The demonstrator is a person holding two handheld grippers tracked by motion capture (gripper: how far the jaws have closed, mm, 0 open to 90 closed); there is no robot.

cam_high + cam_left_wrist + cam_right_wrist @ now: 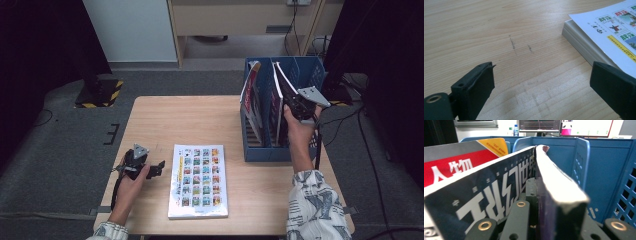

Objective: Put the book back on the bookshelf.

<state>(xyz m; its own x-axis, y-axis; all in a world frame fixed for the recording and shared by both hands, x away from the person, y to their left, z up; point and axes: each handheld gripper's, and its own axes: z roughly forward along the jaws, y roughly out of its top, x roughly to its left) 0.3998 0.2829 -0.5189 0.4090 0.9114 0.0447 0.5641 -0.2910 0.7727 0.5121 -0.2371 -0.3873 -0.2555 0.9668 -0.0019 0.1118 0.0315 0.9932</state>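
Your right gripper (295,107) is up at the blue file rack (265,150) on the far right of the table (165,120); its jaws are pinched tight on a dark-covered magazine (281,85), which stands in the rack's middle section and leans a bit to the left in the high view. In the right gripper view the dark magazine (499,190) sits right between the jaws with its white page edge (556,185) curling up and away from you; the cover has big white characters on navy. Just beside it, in the rack's left section, stands a red magazine (451,167) with a yellow corner; you can see it in the high view too (250,90), tilted against the divider. The blue rack wall (609,177) with its slotted grille is close on the right side of that view.

Your left gripper (150,169) is low over the near left part of the table; jaws stand wide apart with nothing between them, just bare wood (524,62) with a couple of faint pencil-like marks. In the left gripper view the right jaw is just beside the corner of the white book (599,42); I can't tell if it touches. That book (198,181) lies flat in the middle of the table, cover up, with a grid of small coloured pictures; it's well apart from the rack.
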